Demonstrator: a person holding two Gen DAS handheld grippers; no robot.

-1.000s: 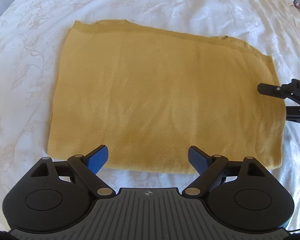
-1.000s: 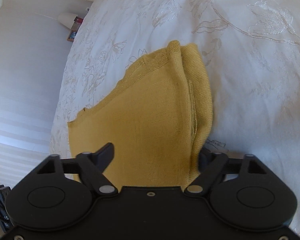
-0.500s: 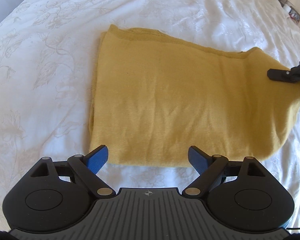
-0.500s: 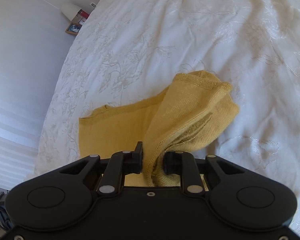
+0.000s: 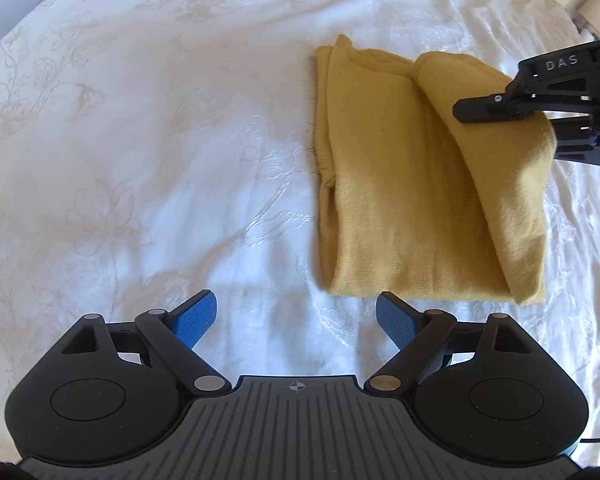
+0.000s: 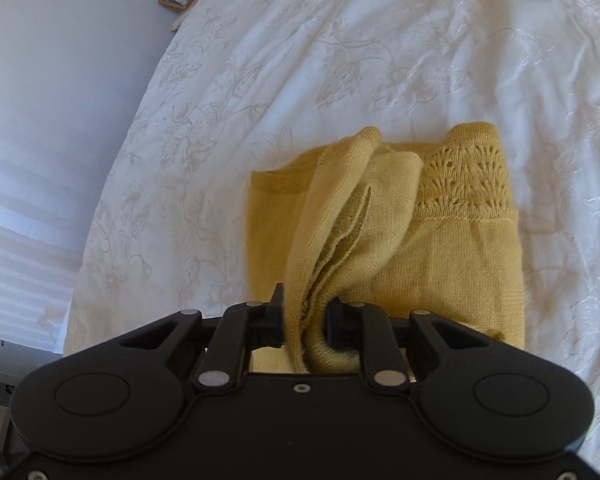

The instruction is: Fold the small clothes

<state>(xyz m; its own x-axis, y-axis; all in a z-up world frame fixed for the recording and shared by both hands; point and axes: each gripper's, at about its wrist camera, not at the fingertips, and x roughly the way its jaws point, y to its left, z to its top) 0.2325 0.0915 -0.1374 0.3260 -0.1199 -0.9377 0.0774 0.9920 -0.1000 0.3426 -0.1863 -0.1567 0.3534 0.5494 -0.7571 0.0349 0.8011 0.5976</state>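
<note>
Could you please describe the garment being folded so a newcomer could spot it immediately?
On the white embroidered bedspread lies a mustard-yellow knitted garment, partly folded. The right gripper pinches one edge of it. It is the only coloured item there.

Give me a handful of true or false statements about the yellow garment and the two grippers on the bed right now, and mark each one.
1. The right gripper is shut on an edge of the yellow garment. True.
2. The left gripper is gripping the garment too. False: it is open, its blue pads apart and short of the cloth.
3. The garment lies on a white bedspread with a flower pattern. True.
4. The garment lies fully flat. False: the held edge is lifted and carried over the rest.
5. The garment shows an openwork knit band. True.
</note>
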